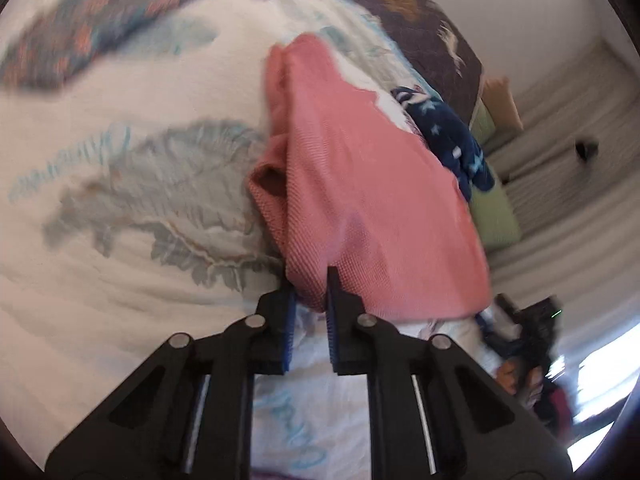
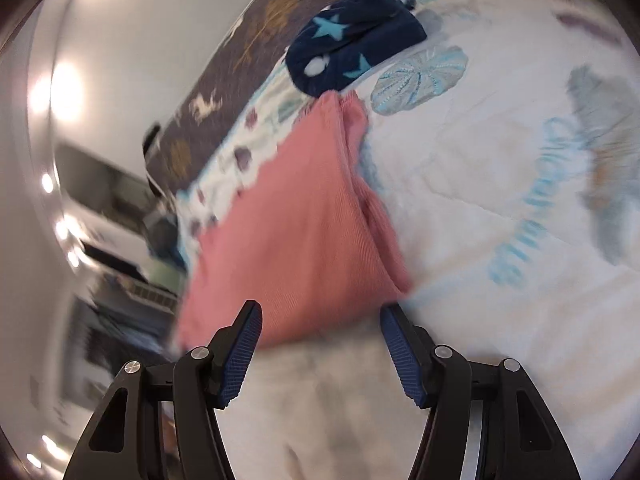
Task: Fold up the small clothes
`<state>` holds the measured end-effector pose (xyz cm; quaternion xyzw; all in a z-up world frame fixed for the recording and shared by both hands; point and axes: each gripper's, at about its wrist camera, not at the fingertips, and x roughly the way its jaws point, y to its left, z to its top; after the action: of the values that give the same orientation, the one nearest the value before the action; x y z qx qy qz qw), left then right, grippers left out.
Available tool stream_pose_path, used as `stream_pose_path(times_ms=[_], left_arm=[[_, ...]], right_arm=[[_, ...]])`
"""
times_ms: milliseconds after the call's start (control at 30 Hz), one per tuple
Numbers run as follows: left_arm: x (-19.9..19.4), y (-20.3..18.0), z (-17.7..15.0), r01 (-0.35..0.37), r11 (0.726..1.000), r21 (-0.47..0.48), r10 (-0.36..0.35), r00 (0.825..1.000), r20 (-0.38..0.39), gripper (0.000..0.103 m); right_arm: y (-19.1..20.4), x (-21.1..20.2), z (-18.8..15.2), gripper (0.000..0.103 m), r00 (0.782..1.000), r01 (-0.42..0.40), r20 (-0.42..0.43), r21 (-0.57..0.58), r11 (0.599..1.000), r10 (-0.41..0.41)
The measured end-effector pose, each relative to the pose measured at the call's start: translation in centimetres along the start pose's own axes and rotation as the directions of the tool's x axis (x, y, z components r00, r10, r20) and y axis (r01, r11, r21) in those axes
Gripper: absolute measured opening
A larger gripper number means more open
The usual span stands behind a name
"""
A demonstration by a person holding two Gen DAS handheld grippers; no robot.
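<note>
A small pink knit garment (image 1: 360, 184) lies on a white printed bedspread (image 1: 120, 300). My left gripper (image 1: 311, 280) is shut on the near edge of the pink garment, the cloth pinched between its blue pads. In the right wrist view the same pink garment (image 2: 296, 236) lies just ahead of my right gripper (image 2: 320, 316), which is open and empty, its fingers apart just above the garment's near edge.
A navy garment with light stars (image 2: 352, 44) lies on the bed beyond the pink one, also in the left wrist view (image 1: 452, 132). A dark brown patterned blanket (image 2: 240, 64) borders the bed. A pile of dark clothes (image 1: 528, 344) sits at the right.
</note>
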<state>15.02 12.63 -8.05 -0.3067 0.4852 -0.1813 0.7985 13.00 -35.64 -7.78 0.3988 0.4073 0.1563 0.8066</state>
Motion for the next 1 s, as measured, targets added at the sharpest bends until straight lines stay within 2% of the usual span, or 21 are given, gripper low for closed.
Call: stream_pose_path(times_ms=[33,100,133,167,200,267,300,367,467,533,600,667,733,833,867,900,933,967,1000], left_arm=[[0.0,0.4,0.2,0.011,0.999,-0.034,-0.011,1.0,0.0,0.013],[-0.8,0.1,0.2,-0.024,0.999,-0.022,0.024,0.999,0.021,0.013],[-1.4,-0.3,0.0,-0.051,0.999,0.01,0.051,0.998,0.032,0.013],[-2.1,-1.0,-0.4,-0.07,0.996,0.055,0.068,0.997,0.04,0.013],[-2.4,-1.2,-0.7,-0.079,0.994,0.076,0.076,0.996,0.039,0.013],[-2.7,-1.1,-1.2,-0.105,0.99,0.093,0.102,0.994,0.035,0.013],[-2.7,-0.6,-1.4,-0.103,0.991,0.084,0.101,0.994,0.029,0.013],[-3.1,0.2,-1.9,-0.082,0.995,0.053,0.081,0.996,0.028,0.013],[-4.2,0.7,-3.0,-0.085,0.996,0.042,0.083,0.995,0.049,0.014],[-4.4,0.7,-3.6,-0.065,0.997,0.047,0.064,0.998,0.023,0.025],[-4.2,0.4,-3.8,-0.033,0.998,0.046,0.032,0.999,0.006,0.051],[-3.5,-0.2,-3.4,-0.007,0.999,0.05,0.006,1.0,0.007,0.06],[-2.2,-0.8,-2.7,0.017,0.999,0.045,-0.017,1.0,0.005,0.061],[-0.5,-0.7,-1.2,0.066,0.998,-0.021,-0.066,0.997,0.027,0.061],[0.1,-0.6,-0.5,0.087,0.995,-0.049,-0.085,0.995,0.047,0.049],[0.5,-0.4,0.0,0.09,0.993,-0.08,-0.086,0.995,0.058,0.019],[1.1,0.0,0.6,0.091,0.989,-0.118,-0.085,0.995,0.051,0.008],[1.6,0.6,0.8,0.108,0.981,-0.164,-0.103,0.994,0.04,0.009],[1.5,0.8,0.7,0.126,0.976,-0.18,-0.119,0.992,0.051,0.009]], right_arm=[[-0.3,0.9,0.7,0.059,1.0,-0.007,0.007,0.062,0.998,0.006],[-0.5,1.3,1.3,0.006,0.998,0.054,0.009,0.123,0.991,-0.055],[-0.6,1.2,1.5,0.005,0.997,0.083,0.0,0.136,0.987,-0.083],[-0.6,0.6,1.6,0.004,0.997,0.072,0.021,0.145,0.987,-0.076],[-0.1,-0.4,1.5,0.004,0.993,0.1,0.053,0.116,0.988,-0.106],[1.0,-1.7,1.2,0.004,0.981,0.167,0.096,0.023,0.986,-0.168],[1.2,-1.8,1.1,0.004,0.981,0.174,0.083,-0.005,0.985,-0.173],[1.0,-1.9,0.6,0.005,0.984,0.172,0.053,-0.025,0.985,-0.17],[0.5,-2.7,-0.2,0.011,0.977,0.21,0.047,-0.029,0.977,-0.208],[-0.1,-3.5,-0.5,0.02,0.981,0.191,0.044,-0.02,0.981,-0.19],[-0.2,-3.8,-0.9,0.037,0.986,0.16,0.039,-0.023,0.987,-0.159],[0.2,-3.5,-0.9,0.048,0.992,0.124,0.031,-0.031,0.992,-0.123],[0.7,-2.3,-0.9,0.053,0.996,0.089,0.008,-0.027,0.996,-0.089],[0.7,0.7,-0.2,0.058,1.0,0.018,-0.018,0.03,0.999,-0.018],[0.6,1.6,0.3,0.058,1.0,0.013,-0.004,0.048,0.999,-0.013],[0.7,2.0,0.6,0.058,1.0,0.015,0.016,0.058,0.998,-0.016],[0.8,2.7,1.2,0.058,0.999,0.021,0.041,0.066,0.998,-0.024],[0.9,2.9,1.5,0.046,0.999,0.026,0.046,0.072,0.997,-0.03],[1.1,3.1,1.9,0.006,0.998,0.042,0.044,0.077,0.996,-0.046]])
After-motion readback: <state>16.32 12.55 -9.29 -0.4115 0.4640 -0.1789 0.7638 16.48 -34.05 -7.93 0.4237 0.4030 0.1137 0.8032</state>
